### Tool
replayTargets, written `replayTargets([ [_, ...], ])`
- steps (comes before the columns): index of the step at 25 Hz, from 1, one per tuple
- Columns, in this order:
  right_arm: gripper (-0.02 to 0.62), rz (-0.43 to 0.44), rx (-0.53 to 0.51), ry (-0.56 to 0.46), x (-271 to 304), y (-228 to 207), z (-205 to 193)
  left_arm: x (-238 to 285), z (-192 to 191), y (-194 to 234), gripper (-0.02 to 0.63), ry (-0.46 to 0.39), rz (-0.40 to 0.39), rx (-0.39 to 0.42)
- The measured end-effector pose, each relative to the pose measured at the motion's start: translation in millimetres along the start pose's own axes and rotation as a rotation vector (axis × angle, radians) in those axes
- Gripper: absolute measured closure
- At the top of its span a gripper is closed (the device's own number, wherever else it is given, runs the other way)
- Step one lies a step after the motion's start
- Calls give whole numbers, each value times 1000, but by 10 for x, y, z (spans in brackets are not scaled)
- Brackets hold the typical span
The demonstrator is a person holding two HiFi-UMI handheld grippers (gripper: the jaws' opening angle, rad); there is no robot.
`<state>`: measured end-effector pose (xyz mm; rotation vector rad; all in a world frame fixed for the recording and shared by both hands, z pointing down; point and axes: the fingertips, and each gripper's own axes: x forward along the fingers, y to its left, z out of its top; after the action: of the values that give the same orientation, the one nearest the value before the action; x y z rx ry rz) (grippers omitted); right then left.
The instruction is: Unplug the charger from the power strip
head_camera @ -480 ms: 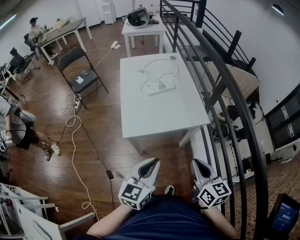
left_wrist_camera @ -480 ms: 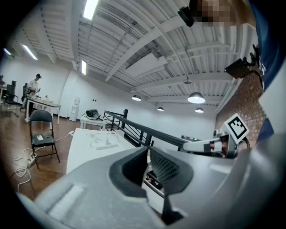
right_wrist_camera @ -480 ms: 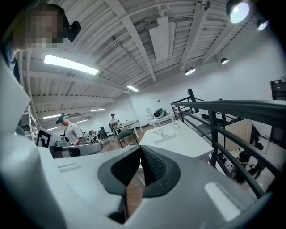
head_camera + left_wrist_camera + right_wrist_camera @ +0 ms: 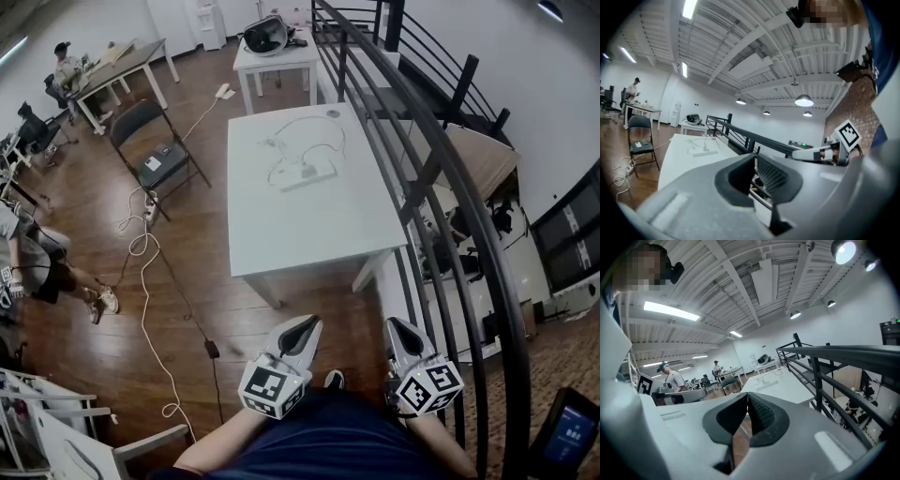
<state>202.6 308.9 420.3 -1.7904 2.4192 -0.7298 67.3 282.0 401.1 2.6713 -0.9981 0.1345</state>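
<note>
**1. Grippers.** I hold the left gripper (image 4: 306, 324) and the right gripper (image 4: 395, 324) side by side, close to my body. They are short of the near edge of the white table (image 4: 300, 230) and well apart from it. Both pairs of jaws are pressed together. Each gripper view shows the pads meeting with nothing between them. I judge that they are carried closed and tucked in because this is the approach phase, with nothing yet in reach. Both point towards the table, tipped slightly downward.

**2. Table, near half.** The near half of the table is bare. A black railing (image 4: 427, 178) runs along the table's right side. I therefore judge that access is from the near edge or the left side.

**3. Table, far half.** The power strip (image 4: 302, 176) lies flat on the far half of the table, about midway across it. A small white block on the strip is, in my reading, the charger (image 4: 307, 170). It is too small here to confirm how it is seated. A white cable (image 4: 323, 127) loops from the strip towards the table's far edge.

**4. Target relative to the tongs.** Strip and charger lie almost straight ahead of the left gripper, and ahead and to the left of the right gripper. They are well apart from both, with the table's bare near half between. I judge the unplugging not yet begun.
</note>
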Motion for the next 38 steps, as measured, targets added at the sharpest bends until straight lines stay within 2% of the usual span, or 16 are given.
replayTargets([
  [10, 584, 45, 15, 5, 26, -227, 84, 133, 44, -112, 588, 0, 58, 19],
  [15, 584, 69, 59, 9, 128, -267, 111, 138, 126, -41, 588, -11, 93, 24],
  [20, 584, 76, 56, 21, 343, -267, 97, 139, 154, 140, 588, -36, 111, 13],
  [24, 584, 69, 48, 42, 605, -242, 45, 201, 101, 428, 588, -30, 115, -12],
  [28, 584, 24, 29, 45, 903, -261, 109, 357, 159, 808, 588, -45, 95, -37],
  [35, 584, -46, 26, 72, 1593, -211, 271, 646, 531, 1473, 586, -119, -3, -68],
  [38, 584, -61, 17, 83, 1937, -145, 334, 744, 716, 1796, 564, -124, -21, -86],
])
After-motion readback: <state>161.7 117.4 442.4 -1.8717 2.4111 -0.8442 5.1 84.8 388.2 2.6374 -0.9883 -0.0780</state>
